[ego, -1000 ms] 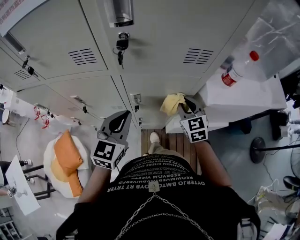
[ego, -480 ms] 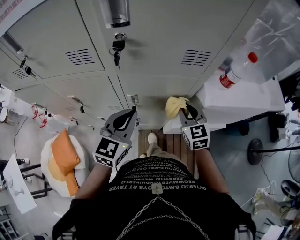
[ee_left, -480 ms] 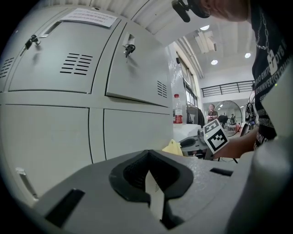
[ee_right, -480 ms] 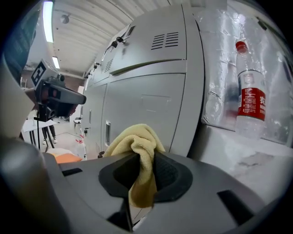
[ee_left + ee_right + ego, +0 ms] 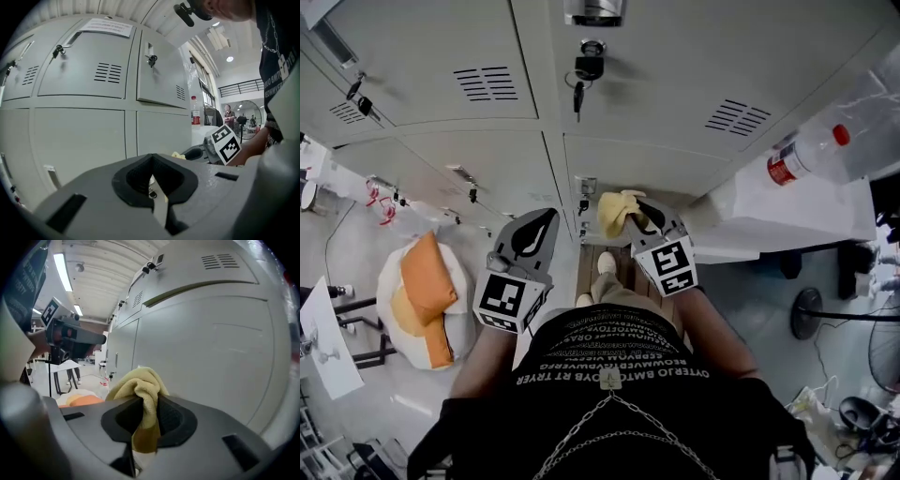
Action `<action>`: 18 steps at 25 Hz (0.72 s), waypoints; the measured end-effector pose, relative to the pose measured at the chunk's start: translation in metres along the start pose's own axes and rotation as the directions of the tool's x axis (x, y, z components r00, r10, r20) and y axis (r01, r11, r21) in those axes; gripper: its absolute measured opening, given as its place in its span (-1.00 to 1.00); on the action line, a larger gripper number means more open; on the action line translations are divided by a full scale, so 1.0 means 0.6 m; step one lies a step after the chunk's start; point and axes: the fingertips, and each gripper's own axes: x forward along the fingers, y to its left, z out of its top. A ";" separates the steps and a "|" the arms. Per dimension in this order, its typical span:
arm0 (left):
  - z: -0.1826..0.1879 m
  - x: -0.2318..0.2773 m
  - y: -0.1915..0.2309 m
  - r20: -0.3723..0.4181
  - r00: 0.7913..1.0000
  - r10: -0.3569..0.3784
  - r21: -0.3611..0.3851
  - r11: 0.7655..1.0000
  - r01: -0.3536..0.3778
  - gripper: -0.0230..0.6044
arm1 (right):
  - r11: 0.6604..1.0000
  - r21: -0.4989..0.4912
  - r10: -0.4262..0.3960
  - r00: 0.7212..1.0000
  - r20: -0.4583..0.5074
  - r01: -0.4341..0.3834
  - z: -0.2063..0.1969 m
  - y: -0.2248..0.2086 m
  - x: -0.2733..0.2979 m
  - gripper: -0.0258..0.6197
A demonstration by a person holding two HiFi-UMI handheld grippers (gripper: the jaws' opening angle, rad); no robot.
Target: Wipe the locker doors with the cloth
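The right gripper (image 5: 639, 214) has its jaws squeezed on the yellow cloth (image 5: 617, 210) — the cloth bunches up out of the top of them. It is held very near the low grey locker door (image 5: 675, 173), down by the door's bottom edge. I cannot tell if it touches. The left gripper (image 5: 544, 223) has its jaws pressed together with nothing in them. It points at the next low door to the left.

A bunch of keys (image 5: 579, 82) hangs from a lock in the door above the cloth. A small latch (image 5: 584, 192) sits between the two grippers. On the right, a white table (image 5: 769, 217) stands tight against the lockers, and its corner is just beside the right gripper. A bottle (image 5: 806, 155) with a red cap stands upright on it. On the left, an orange cushion (image 5: 427, 286) lies on a round white seat (image 5: 394, 300). The person's shoe (image 5: 607, 262) rests on a board of wooden slats (image 5: 623, 277) in front of the lockers.

The doors are smooth, pale grey metal with little vent slits (image 5: 499, 82). The floor is pale too — a round black stand (image 5: 811, 307) sits on it at the right. Long lights (image 5: 61, 270) shine on the ceiling.
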 end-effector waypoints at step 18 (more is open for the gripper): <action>-0.068 -0.087 0.054 -0.068 0.992 0.107 -0.063 0.992 -0.112 -0.91 | 0.986 -0.040 0.159 0.985 -0.067 -0.162 -0.072 0.104 0.140 -0.71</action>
